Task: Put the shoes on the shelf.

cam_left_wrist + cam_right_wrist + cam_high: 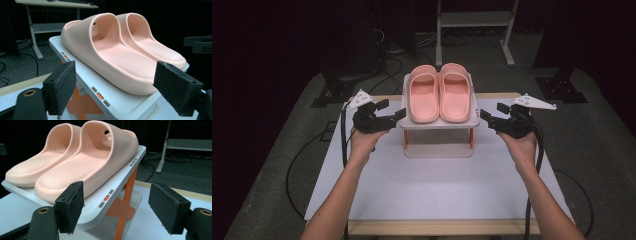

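From the bottom of the high view my forearms run up over the white table top [437, 190], which lies bare between me and the work, so there is plenty of room to draw back toward me. My left gripper [398, 115] sits just off the left front corner of the small white shoe rack [439, 123], and my right gripper [483, 115] mirrors it at the right front corner. Both have their jaws spread wide and hold nothing. In the left gripper view the foam pads [62, 87] stand well apart with the shelf edge between them, and the right gripper view shows the same at its corner.

The pair of pink slides sits side by side on the rack's top shelf, heels toward me and toes pointing away, so each long axis runs straight out from me. The left slide [423, 95] lies inward and slightly forward of my left gripper, and the right slide [455, 92] lies likewise from my right; each hand is nearer its own shoe. They touch or nearly touch along their inner sides, so I judge the outer flanks and heels to be the only free faces to close on.

The shelf rim stands between each gripper and its slide, and the orange legs [471, 137] hold the shelf above the table. I would lift the jaws over that rim before going in. Beyond the rack the table ends close behind the toes, with dark floor, cables and a grey frame [474, 22] farther off.
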